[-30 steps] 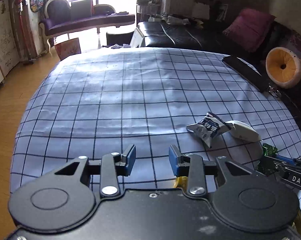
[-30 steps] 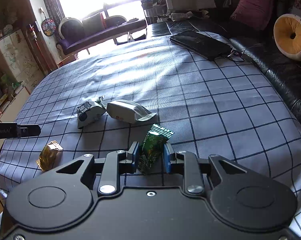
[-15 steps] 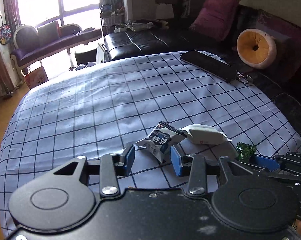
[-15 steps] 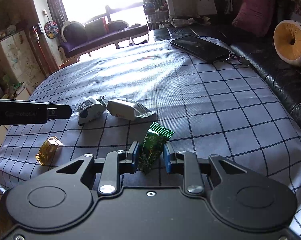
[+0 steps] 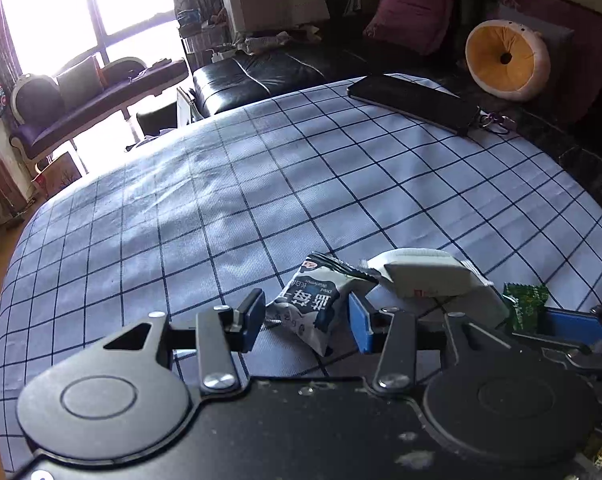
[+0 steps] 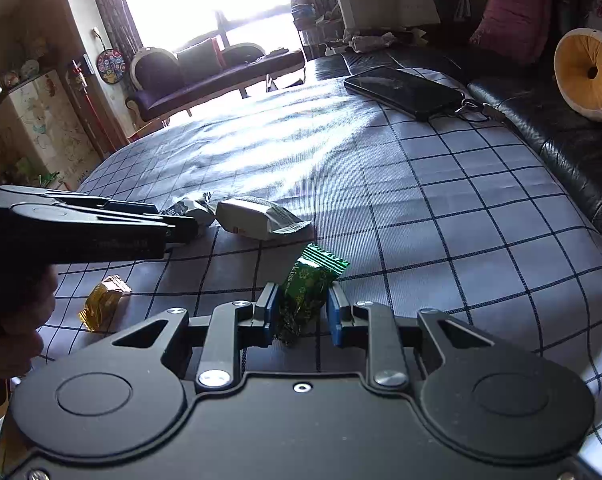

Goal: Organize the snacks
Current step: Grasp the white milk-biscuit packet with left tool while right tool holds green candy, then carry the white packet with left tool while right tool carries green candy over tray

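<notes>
The left gripper (image 5: 304, 316) was seen with its jaws spread, a blue-and-white snack packet (image 5: 315, 307) lying between the blue pads (image 5: 254, 313) on the checked tablecloth (image 5: 229, 216). Whether the pads touched the packet could not be told; gaps were visible on both sides. The packet's long axis was laid diagonally, from its crimped end near the white packet (image 5: 429, 278) down toward the gripper body, with the printed face turned up. The white packet was found just beside it, touching or nearly touching at the crimped ends, its long axis running roughly left to right in the left wrist view.

The right gripper (image 6: 303, 312) was clenched on a green foil snack (image 6: 309, 286). The snack was held tilted, its long axis pointing up and away from the gripper, with the serrated upper end leaned to the right and the lower end hung below the pads.

A gold-wrapped sweet (image 6: 103, 300) was seen on the cloth to the left, well apart from the green snack. A black phone (image 6: 405, 90) with a cord was lying at the far edge of the table, near a black leather sofa (image 6: 561, 148) on which a round orange cushion (image 6: 587, 74) was propped.
</notes>
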`<action>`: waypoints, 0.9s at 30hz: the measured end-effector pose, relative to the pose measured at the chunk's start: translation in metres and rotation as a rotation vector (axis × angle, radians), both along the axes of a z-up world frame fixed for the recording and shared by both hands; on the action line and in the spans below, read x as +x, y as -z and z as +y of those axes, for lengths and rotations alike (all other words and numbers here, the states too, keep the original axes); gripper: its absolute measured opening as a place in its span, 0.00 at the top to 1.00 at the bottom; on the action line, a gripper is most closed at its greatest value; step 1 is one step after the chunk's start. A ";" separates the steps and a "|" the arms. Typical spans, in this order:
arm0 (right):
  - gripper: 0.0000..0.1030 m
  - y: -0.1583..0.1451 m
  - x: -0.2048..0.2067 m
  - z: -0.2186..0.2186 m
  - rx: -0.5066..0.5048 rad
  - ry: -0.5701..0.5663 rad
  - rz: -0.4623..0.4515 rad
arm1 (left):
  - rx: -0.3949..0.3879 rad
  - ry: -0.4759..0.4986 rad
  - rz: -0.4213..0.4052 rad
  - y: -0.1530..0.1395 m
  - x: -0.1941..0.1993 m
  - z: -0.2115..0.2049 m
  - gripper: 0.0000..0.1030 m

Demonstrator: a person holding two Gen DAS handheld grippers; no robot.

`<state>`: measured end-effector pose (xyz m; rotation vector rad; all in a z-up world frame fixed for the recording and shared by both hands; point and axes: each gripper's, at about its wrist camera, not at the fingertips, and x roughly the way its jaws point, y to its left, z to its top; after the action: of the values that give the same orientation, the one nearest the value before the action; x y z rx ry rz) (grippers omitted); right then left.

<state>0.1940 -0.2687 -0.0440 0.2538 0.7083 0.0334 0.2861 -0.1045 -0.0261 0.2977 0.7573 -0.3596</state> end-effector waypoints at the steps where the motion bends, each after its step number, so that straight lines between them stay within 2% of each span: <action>1: 0.66 0.000 0.000 0.000 -0.002 0.000 0.000 | 0.000 0.000 0.002 0.001 0.004 -0.001 0.52; 5: 0.66 0.000 0.000 0.002 -0.007 -0.001 0.002 | 0.034 0.006 0.018 0.008 0.017 -0.011 0.52; 8: 0.66 0.000 0.001 0.001 -0.003 0.000 0.005 | 0.044 -0.004 -0.001 0.009 0.020 -0.018 0.53; 12: 0.66 -0.001 0.002 0.002 -0.007 0.002 0.009 | -0.005 -0.038 0.040 0.006 0.025 -0.020 0.67; 19: 0.67 -0.008 0.002 0.002 0.021 -0.012 0.027 | -0.094 -0.148 0.095 -0.012 0.012 -0.001 0.69; 27: 0.67 -0.025 -0.009 0.014 0.016 -0.021 0.019 | -0.131 -0.211 0.096 -0.042 -0.032 0.035 0.69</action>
<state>0.1849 -0.2549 -0.0195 0.2624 0.7294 0.0566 0.2542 -0.0690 0.0161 0.0763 0.8467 -0.2238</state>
